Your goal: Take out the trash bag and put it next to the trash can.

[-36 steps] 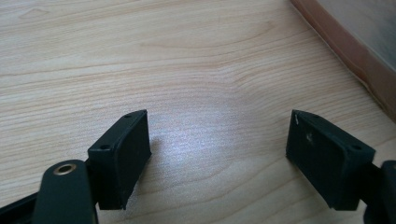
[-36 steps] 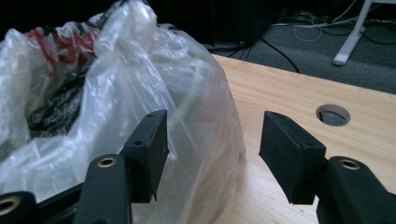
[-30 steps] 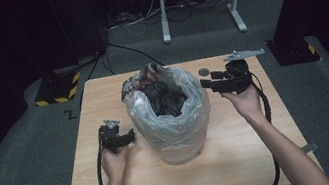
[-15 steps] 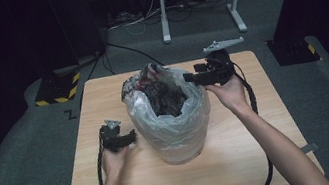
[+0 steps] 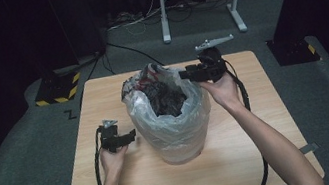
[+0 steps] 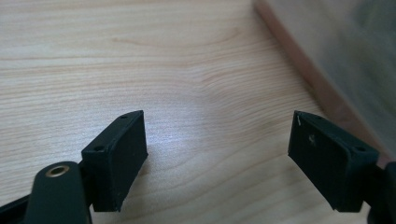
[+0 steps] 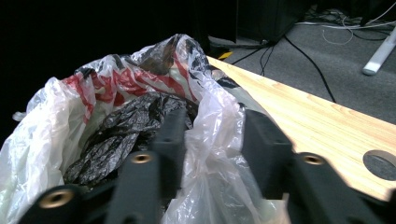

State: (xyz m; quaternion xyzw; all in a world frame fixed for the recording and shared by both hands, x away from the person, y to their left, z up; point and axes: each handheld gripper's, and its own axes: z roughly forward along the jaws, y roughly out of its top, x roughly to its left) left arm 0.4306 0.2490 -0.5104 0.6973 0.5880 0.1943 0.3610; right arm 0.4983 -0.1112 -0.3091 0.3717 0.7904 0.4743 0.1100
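High view puts the clear plastic bag (image 5: 172, 121) at the centre of the frame, standing on the wooden bench (image 5: 245, 160) — it lines a round bin and holds crumpled black plastic (image 5: 166, 100). At the upper right of the bag, the right gripper (image 5: 185, 75) reaches over the rim from the right.

Right gripper view shows its two black fingers (image 7: 170, 135) straddling the bag's rim (image 7: 210, 154), one inside and one outside. They have just been closing, with the thin plastic bunched between them; whether the pads already press on it I cannot tell. A red-and-white printed bag (image 7: 116, 77) sits in the upper left of that frame.

Left gripper (image 5: 131, 134) lies low at the left of the bag, just beside it — its fingers (image 6: 116, 154) stand wide apart over bare wood, holding nothing.
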